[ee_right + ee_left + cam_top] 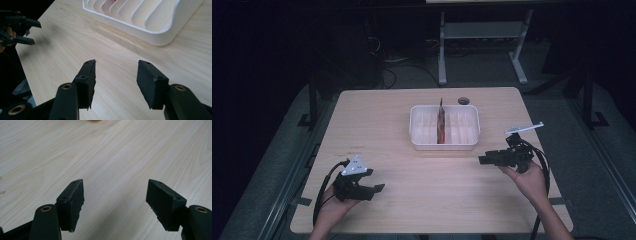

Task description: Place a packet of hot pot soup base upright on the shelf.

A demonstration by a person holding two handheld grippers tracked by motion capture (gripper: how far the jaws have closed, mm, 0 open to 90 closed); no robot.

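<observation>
A white slotted rack point(421, 141) sits at the middle of the light wooden table point(422, 200). A flat red item point(441, 124) stands upright in one of its middle slots. My left gripper point(376, 180) is at the near left, its jaws pointing right. In the left gripper view it point(115, 182) is open over bare wood with nothing between the jaws. My right gripper point(482, 160) hovers at the near right of the rack, pointing left. It point(117, 61) is open and empty, with the rack's corner point(160, 37) just ahead and the left gripper point(26, 31) farther off.
A small dark round object point(463, 100) lies by the table's far edge behind the rack. A white table frame point(482, 35) stands on the floor beyond. Bare wood lies between the two grippers.
</observation>
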